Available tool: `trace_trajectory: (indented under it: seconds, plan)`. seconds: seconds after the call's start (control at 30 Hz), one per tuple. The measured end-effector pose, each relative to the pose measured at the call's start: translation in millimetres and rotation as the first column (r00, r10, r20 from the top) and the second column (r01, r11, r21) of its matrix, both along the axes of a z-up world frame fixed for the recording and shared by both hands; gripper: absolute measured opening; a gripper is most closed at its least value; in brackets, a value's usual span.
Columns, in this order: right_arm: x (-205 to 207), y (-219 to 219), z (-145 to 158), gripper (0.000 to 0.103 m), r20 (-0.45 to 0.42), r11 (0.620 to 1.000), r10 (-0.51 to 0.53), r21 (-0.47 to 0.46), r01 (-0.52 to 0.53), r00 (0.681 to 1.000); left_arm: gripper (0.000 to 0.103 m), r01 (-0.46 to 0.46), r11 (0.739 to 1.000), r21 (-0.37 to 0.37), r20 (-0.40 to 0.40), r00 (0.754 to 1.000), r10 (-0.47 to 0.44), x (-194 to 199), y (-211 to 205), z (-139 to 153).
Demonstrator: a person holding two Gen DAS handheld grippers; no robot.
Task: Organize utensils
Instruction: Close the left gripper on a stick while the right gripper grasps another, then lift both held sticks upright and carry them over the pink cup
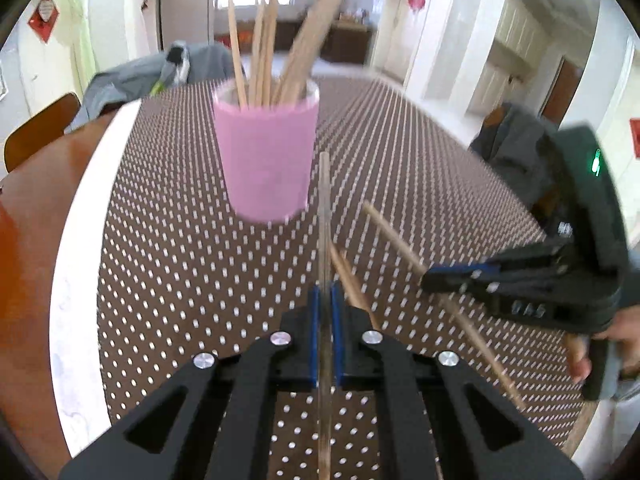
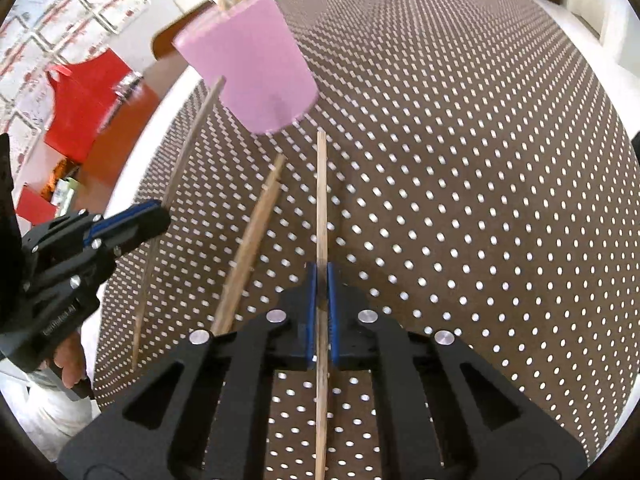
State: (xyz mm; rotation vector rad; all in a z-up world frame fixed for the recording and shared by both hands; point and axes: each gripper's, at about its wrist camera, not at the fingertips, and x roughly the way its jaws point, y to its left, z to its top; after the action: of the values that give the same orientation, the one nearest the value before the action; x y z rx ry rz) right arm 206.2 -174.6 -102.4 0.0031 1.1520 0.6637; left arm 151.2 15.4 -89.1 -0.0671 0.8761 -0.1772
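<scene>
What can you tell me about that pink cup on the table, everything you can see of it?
The pink cup is a plain, matte tumbler, slightly narrower at the base, with a paler rim. It stands upright on the brown mat with white dots. A loose bunch of wooden chopsticks stands in it, leaning outward against the rim. Nothing else touches it: neither gripper reaches it, and the chopsticks they hold stop short of it. What it is made of is unclear.
</scene>
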Motion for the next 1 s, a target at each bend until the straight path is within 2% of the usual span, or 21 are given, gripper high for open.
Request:
trace_trajectory:
  seconds: [0.13,0.3,0.4,0.5,0.63,0.8,0.9,1.0]
  plan:
    - [-5,-8,21,0.006,0.078,0.997,-0.005,0.075,-0.001,0.997,0.006,-0.006,0.998,-0.055,0.103,0.995,0.012,-7,5,22]
    - [-1,-26,53,0.006,0.171,0.976,-0.013,0.216,-0.025,0.985,0.006,0.004,0.993,-0.119,0.218,0.976,0.022,-13,6,49]
    - [5,-55,75,0.006,0.222,0.956,-0.041,0.293,-0.027,0.974,0.006,0.019,0.988,-0.152,0.308,0.951,0.029,-20,7,66]
    - [9,-68,94,0.006,0.271,0.934,-0.076,0.356,-0.027,0.960,0.006,0.023,0.984,-0.178,0.400,0.915,0.051,-19,11,79]
    - [10,-70,117,0.006,0.331,0.908,-0.119,0.419,-0.033,0.936,0.006,0.002,0.976,-0.216,0.471,0.876,0.103,-5,21,90]
    - [25,-53,133,0.006,0.421,0.897,-0.173,0.440,-0.034,0.890,0.006,-0.029,0.973,-0.230,0.528,0.836,0.149,14,28,103]
    - [20,-33,135,0.006,0.482,0.899,-0.229,0.438,-0.006,0.846,0.006,-0.051,0.971,-0.233,0.553,0.814,0.176,25,31,110]
    - [23,-24,136,0.006,0.514,0.879,-0.287,0.478,0.008,0.808,0.006,-0.068,0.969,-0.237,0.586,0.786,0.198,32,34,117]
